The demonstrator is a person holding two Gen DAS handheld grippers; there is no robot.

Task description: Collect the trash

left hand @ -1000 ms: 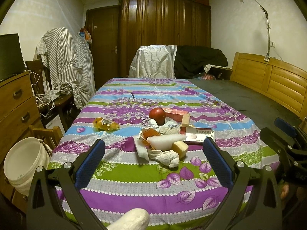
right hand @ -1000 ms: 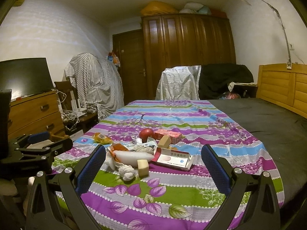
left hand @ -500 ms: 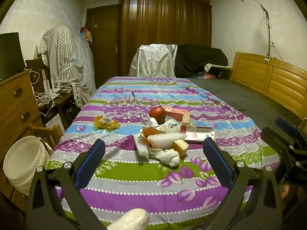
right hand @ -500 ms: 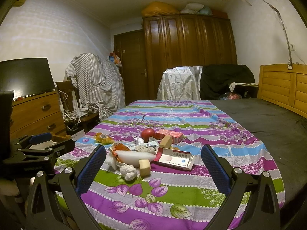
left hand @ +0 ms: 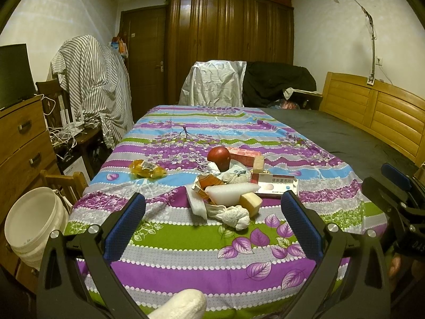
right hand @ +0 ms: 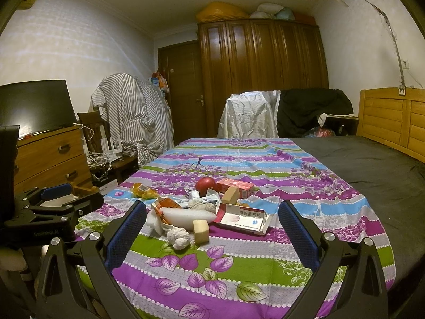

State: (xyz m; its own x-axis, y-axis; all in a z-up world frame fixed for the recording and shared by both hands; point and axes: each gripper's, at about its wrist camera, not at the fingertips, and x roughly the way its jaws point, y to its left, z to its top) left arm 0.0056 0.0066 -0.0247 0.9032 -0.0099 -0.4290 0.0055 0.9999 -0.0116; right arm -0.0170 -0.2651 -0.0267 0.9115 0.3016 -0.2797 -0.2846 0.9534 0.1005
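Left gripper [left hand: 211, 222] is hanging wide open and empty; right gripper [right hand: 212, 228] likewise. Crumpled tissue wad [left hand: 235, 216] is lying just ahead between the left fingers, at the near edge of the trash pile [left hand: 231, 183] on the striped cloth [left hand: 186, 244]. Judging it light, soft, compressible: pinching across its middle. White bucket [left hand: 32, 228] is waiting far left.

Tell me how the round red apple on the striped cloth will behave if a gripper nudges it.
The round red apple would probably roll, being smooth and rounded. The pink box right behind it may stop it rolling back. It looks firm, likely heavier than the crumpled white tissue.
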